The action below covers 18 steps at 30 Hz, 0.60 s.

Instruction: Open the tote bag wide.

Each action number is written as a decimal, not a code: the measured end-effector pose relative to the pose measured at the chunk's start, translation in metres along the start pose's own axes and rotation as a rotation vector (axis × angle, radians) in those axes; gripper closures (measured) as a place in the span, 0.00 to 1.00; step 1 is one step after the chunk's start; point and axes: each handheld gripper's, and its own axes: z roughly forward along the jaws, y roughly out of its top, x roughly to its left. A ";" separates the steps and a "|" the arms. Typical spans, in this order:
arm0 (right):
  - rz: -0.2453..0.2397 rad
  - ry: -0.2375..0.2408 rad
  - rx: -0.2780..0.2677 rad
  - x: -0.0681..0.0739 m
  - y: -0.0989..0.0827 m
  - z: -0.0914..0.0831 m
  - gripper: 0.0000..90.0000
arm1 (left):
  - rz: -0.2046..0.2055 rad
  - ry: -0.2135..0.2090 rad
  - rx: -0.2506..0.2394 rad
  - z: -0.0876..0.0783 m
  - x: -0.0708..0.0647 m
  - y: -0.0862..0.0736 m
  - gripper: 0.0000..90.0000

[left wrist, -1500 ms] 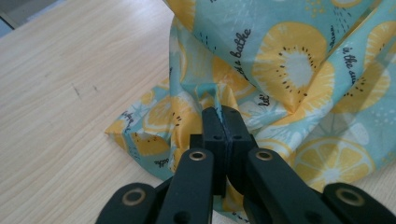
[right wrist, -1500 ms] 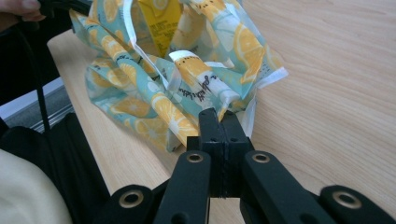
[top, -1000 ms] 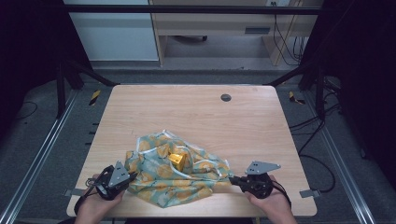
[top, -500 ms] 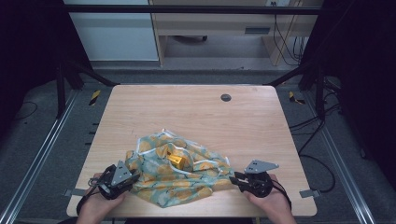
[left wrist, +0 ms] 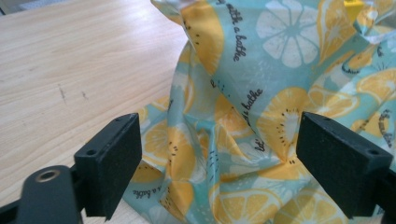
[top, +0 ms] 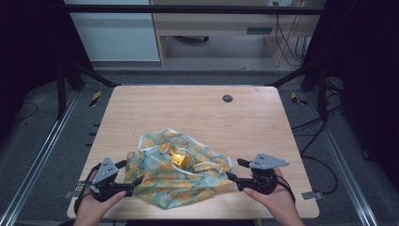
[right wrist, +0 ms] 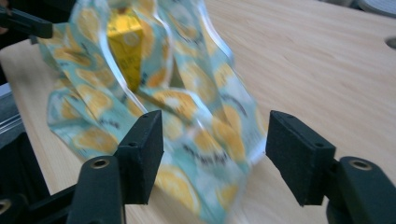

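Citrus-print cloth (top: pixel 176 172) heaped at table's (top: pixel 197 108) near edge, draped over yellow box (top: pixel 180 160), likely wrapping it. Left gripper (top: pixel 134 173) and right gripper (top: pixel 232 169) flank cloth, jaws just opened, pads clear of fabric.

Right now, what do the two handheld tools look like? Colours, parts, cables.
Both are black. The left tool and the right tool each carry a grey three-cornered plate on top. Each has two black jaws ending in flat rectangular pads with small round holes; the arms behind them show metal-ringed holes. A dark cable loops from each body. No sleeves are visible in the high view.
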 end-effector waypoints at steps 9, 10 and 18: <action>-0.092 0.093 0.068 0.025 0.041 0.045 0.62 | -0.012 0.010 -0.018 -0.004 0.001 0.000 0.15; -0.098 0.102 0.082 0.027 0.044 0.053 0.62 | -0.010 0.010 -0.015 -0.004 0.001 0.000 0.15; -0.100 0.134 0.159 0.037 0.053 0.095 0.59 | -0.009 0.022 -0.005 -0.004 0.002 -0.001 0.16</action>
